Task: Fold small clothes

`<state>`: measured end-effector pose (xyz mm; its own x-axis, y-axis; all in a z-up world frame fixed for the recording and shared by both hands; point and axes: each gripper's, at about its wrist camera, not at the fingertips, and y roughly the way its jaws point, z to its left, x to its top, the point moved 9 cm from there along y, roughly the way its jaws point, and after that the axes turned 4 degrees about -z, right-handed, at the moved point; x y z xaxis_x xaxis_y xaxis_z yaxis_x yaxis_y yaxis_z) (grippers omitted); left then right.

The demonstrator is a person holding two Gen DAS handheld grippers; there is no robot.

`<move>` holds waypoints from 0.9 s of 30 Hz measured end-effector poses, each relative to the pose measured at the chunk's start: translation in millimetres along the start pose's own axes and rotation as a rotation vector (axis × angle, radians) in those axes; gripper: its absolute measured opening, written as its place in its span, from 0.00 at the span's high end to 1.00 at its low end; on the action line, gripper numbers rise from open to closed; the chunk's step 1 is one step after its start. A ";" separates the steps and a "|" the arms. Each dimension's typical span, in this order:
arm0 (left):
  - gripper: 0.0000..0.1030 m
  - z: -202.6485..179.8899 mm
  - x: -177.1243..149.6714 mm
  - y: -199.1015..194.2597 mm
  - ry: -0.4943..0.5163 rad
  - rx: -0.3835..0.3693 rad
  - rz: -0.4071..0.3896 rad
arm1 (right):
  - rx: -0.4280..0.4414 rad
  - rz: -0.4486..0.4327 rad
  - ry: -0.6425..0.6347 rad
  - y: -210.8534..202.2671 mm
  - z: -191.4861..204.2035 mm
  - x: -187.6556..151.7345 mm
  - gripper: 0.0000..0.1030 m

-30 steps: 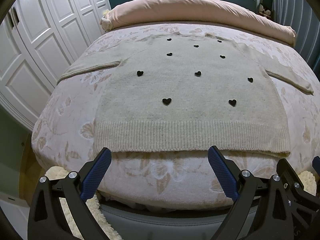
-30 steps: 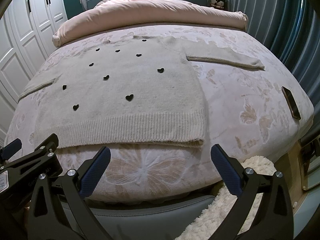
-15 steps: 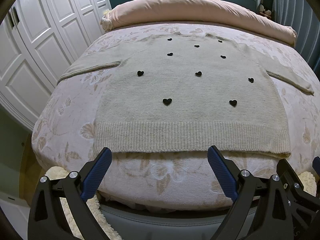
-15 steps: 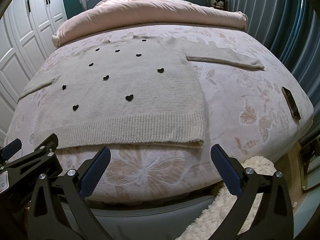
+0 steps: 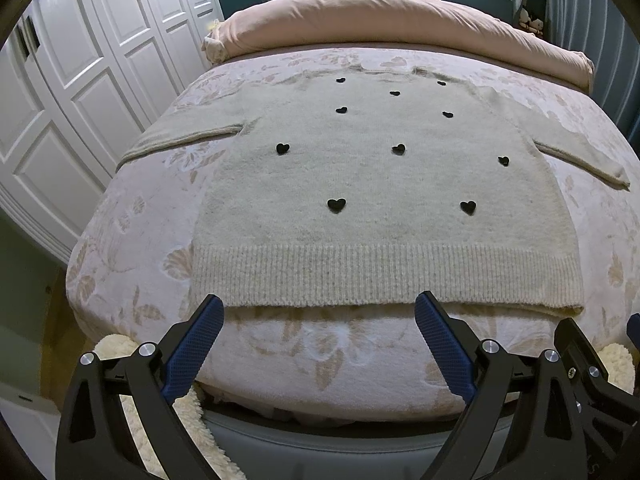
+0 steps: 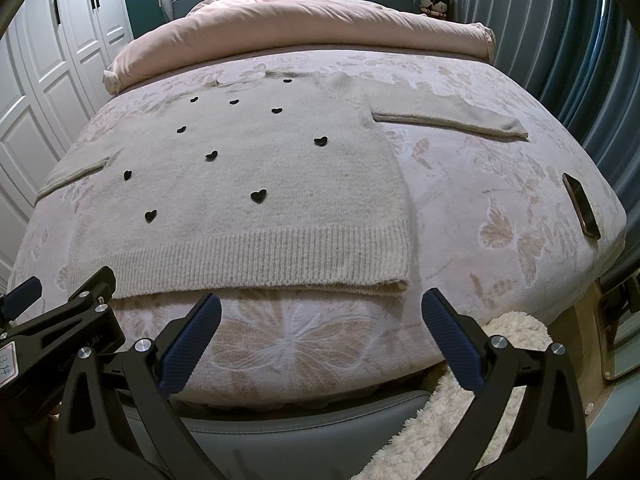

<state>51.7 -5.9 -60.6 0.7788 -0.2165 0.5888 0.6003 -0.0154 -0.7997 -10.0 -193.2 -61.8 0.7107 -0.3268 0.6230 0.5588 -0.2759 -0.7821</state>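
Item: beige sweater (image 5: 384,184), flat on bed (image 5: 132,248), sleeves out, unfolded. Left gripper (image 5: 318,312), right gripper (image 6: 320,312): jaws spread, empty, short of hem. Advice: pinch both hem layers, apparently doubled at right corner

Pink duvet (image 5: 400,16), white wardrobe (image 5: 80,80), phone (image 6: 582,204) on floral bedspread (image 6: 500,200)

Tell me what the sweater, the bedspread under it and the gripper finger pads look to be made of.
Sweater: soft knit, probably wool or acrylic; fuzzy face, ribbed hem, black heart appliqués.
Bedspread: plush, fleece-like fabric with a raised floral and butterfly pattern, matte pink.
Left gripper and right gripper pads: blue, dimpled, likely rubber or textured plastic, on black plastic-looking arms.
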 end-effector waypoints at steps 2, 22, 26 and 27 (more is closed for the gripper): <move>0.10 0.0 0.1 -0.1 0.000 0.000 0.000 | 0.000 0.000 0.000 -0.2 -0.1 0.0 0.05; 0.12 0.9 0.1 -0.5 0.000 0.001 -0.001 | -0.001 0.002 -0.001 -0.3 0.4 -0.3 0.05; 0.12 0.8 0.1 -0.4 0.000 0.001 -0.001 | -0.001 0.003 -0.001 -0.3 0.5 -0.1 0.05; 0.12 1.0 0.3 -0.5 0.000 0.002 -0.001 | -0.001 0.004 -0.001 -0.3 0.5 -0.2 0.05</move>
<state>51.9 -5.0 -59.9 0.7780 -0.2167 0.5897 0.6016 -0.0136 -0.7987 -10.0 -192.6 -61.8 0.7129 -0.3272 0.6202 0.5560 -0.2753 -0.7843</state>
